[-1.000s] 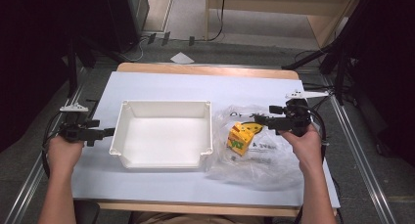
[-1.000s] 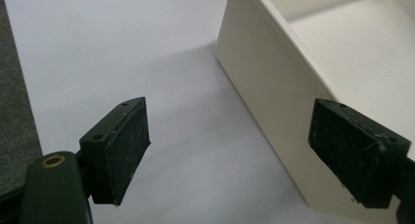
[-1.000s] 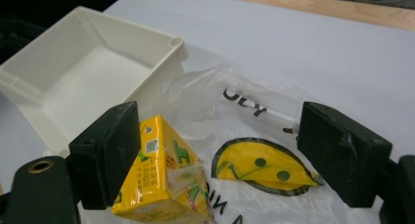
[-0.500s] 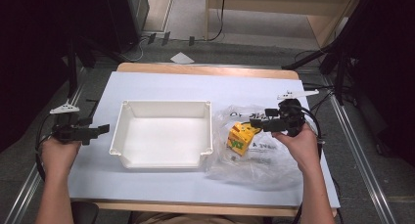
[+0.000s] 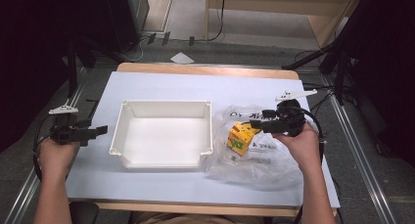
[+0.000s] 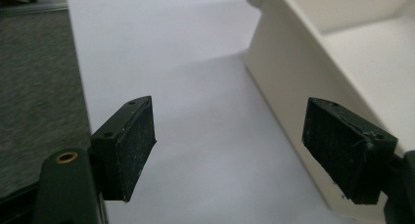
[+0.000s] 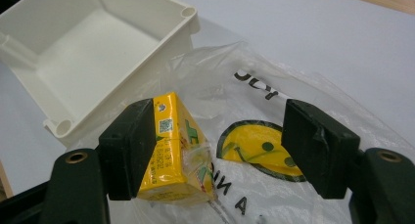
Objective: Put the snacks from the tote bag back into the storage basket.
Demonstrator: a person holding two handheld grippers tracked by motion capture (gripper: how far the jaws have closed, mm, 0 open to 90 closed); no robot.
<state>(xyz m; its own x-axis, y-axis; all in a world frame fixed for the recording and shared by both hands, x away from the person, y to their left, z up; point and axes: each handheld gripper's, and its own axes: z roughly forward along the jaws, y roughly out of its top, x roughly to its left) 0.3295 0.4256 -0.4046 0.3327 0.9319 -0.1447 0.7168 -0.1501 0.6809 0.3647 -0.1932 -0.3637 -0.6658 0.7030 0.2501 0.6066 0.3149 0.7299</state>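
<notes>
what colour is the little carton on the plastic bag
Yellow with green print; the carton shows best in the right gripper view.

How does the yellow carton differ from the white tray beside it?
The yellow carton is small, bright and printed; the white tray is far larger and plain. The carton is a closed box, tilted on a clear plastic bag; the tray is open-topped, empty and flat on the table. Both are boxy and rest on the table.
</notes>
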